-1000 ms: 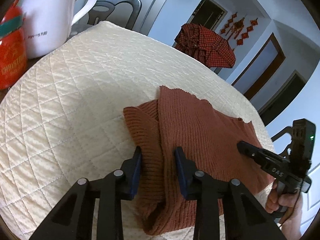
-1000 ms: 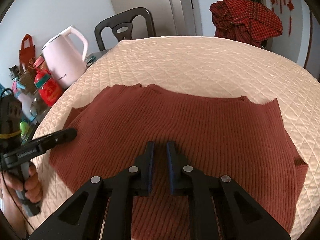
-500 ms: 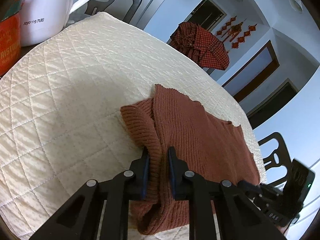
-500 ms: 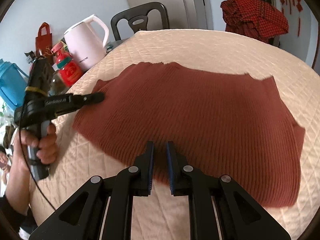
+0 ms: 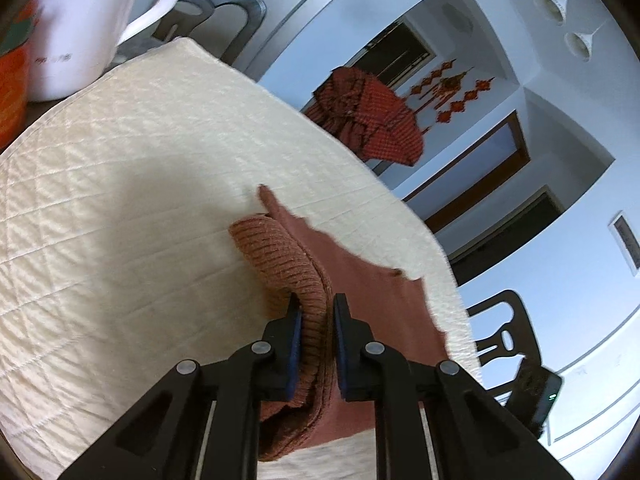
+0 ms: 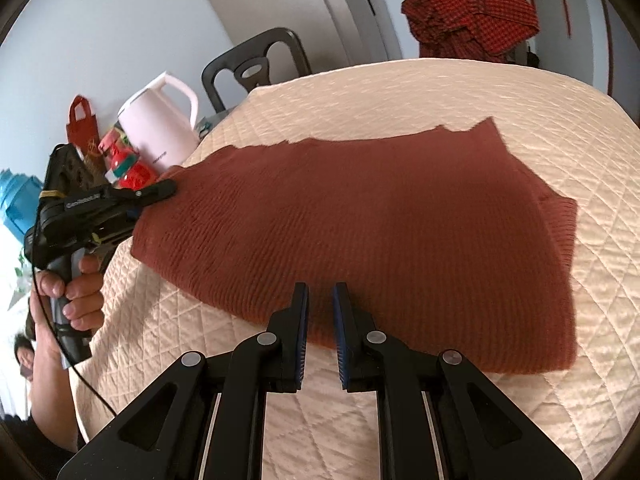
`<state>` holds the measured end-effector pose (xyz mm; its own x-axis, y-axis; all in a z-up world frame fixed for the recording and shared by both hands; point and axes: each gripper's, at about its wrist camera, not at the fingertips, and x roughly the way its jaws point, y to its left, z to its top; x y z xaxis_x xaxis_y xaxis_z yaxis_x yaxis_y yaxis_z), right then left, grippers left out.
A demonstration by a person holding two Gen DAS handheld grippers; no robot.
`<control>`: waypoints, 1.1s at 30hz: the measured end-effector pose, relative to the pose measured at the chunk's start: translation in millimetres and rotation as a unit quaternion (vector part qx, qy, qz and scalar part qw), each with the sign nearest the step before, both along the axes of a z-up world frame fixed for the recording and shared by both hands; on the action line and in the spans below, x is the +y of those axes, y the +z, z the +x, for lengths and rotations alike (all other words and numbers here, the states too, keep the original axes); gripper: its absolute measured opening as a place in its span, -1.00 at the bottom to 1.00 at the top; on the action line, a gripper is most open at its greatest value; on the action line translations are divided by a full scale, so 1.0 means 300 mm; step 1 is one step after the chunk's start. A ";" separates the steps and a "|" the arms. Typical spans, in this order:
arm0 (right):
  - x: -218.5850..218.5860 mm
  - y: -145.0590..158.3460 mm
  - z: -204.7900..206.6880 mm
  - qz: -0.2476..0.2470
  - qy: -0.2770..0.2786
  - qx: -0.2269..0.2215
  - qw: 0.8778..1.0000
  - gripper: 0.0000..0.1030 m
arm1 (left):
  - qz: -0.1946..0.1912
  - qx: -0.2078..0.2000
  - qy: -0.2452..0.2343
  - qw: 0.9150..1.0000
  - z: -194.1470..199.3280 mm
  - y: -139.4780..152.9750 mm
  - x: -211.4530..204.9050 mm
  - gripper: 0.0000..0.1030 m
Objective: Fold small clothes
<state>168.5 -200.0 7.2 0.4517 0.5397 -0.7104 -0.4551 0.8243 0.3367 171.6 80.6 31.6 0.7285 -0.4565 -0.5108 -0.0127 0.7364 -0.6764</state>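
Note:
A rust-brown ribbed knit garment (image 6: 360, 216) lies spread on the cream quilted table cover (image 6: 400, 92). My left gripper (image 5: 314, 312) is shut on the garment's bunched left edge (image 5: 288, 256) and holds it raised off the cover. The same gripper shows at the left of the right wrist view (image 6: 160, 192), clamped on that edge. My right gripper (image 6: 320, 300) is shut and empty, hovering above the garment's near edge. Its body shows in the left wrist view (image 5: 536, 400) at the lower right.
A pink kettle (image 6: 160, 128), a red bottle (image 6: 132, 168) and a blue container (image 6: 16, 200) stand at the table's left. A dark chair (image 6: 256, 64) is behind the table, another at its right (image 5: 500, 336). A red checked cloth (image 6: 472, 12) hangs beyond the far edge.
My left gripper closed on the garment's left edge and lifted it. My right gripper drew back from over the garment's middle to its near edge, staying shut.

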 end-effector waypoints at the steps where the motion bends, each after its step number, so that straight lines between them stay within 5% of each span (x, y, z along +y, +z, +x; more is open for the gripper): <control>1: -0.013 0.003 -0.001 0.003 -0.004 -0.001 1.000 -0.76 | -0.002 -0.005 -0.004 1.000 0.005 0.021 -0.019 -0.70; 10: -0.200 0.035 -0.014 0.035 -0.066 -0.011 0.997 -0.76 | 0.010 -0.034 -0.083 0.996 0.115 0.155 -0.318 -0.70; 19: -0.368 0.015 -0.018 0.069 -0.114 0.008 0.991 -0.76 | 0.029 0.049 -0.190 0.980 0.258 -0.068 -0.651 -0.70; 23: -0.386 0.021 -0.019 0.099 -0.110 0.007 0.989 -0.64 | 0.001 0.024 -0.196 0.980 0.214 -0.008 -0.620 -0.48; 27: -0.370 0.020 -0.002 0.154 -0.098 0.018 0.983 -0.19 | 0.029 -0.029 -0.178 0.983 0.147 0.081 -0.532 -0.35; 33: -0.270 0.011 0.055 0.190 -0.062 0.050 0.978 -0.10 | 0.119 -0.035 -0.127 0.984 0.091 0.089 -0.390 -0.35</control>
